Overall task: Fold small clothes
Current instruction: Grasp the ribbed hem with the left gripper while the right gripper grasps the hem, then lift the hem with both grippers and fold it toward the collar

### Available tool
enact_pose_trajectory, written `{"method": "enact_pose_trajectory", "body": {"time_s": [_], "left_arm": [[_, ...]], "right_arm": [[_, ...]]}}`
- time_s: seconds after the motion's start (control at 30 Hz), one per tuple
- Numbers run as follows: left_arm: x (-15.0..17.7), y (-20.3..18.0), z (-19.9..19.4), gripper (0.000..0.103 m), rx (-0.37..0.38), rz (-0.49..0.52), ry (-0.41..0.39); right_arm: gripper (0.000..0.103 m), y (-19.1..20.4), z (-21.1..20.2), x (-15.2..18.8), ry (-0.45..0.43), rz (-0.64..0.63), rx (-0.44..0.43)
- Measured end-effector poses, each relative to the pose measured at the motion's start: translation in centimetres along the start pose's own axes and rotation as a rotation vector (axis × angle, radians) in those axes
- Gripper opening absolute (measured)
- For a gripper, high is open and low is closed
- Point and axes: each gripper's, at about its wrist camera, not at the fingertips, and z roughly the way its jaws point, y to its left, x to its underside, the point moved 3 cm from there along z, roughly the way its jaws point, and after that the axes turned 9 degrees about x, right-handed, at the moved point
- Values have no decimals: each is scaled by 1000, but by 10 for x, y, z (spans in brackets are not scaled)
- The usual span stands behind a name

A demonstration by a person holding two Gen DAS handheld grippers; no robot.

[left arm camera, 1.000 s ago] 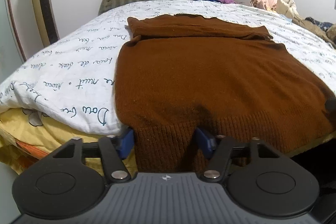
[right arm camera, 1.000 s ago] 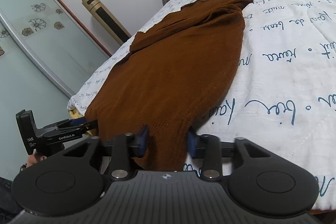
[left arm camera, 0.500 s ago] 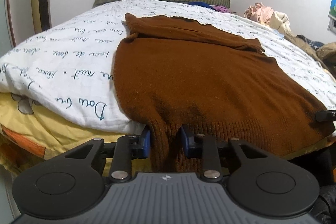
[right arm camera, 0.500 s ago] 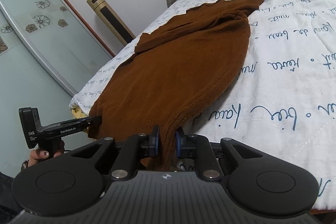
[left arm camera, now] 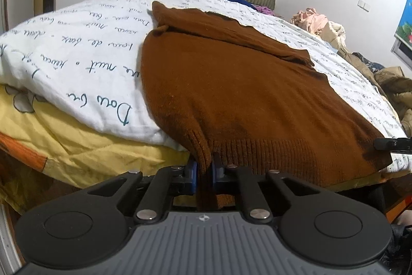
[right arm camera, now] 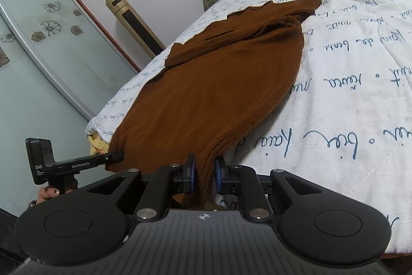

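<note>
Both tools clamp the brown sweater (left arm camera: 244,94) hem. Left tool (left arm camera: 204,172) pinches one corner, right tool (right arm camera: 204,173) the other, on the bed (right arm camera: 347,94).

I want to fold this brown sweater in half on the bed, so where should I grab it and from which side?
Grip the ribbed hem of the sweater at its two bottom corners, coming from the foot of the bed. The hem overhangs that edge, so pads can close on it; the rest lies flat. Left gripper and right gripper already pinch there.
</note>
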Motion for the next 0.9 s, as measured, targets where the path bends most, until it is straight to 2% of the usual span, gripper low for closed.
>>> {"method": "enact_pose_trajectory", "body": {"time_s": [0.1, 0.33, 0.57, 0.9], "left_arm": [[-1, 5, -2, 9, 24, -48, -9], [-8, 4, -12, 9, 44, -60, -58], [-38, 3, -23, 9, 82, -59, -104], [-86, -1, -5, 9, 109, -72, -137]], "right_arm": [[20, 1, -4, -3, -7, -3, -1], [18, 0, -6, -6, -26, 18, -18], [16, 2, -7, -22, -63, 25, -38], [15, 1, -5, -71, -122, 29, -59]]}}
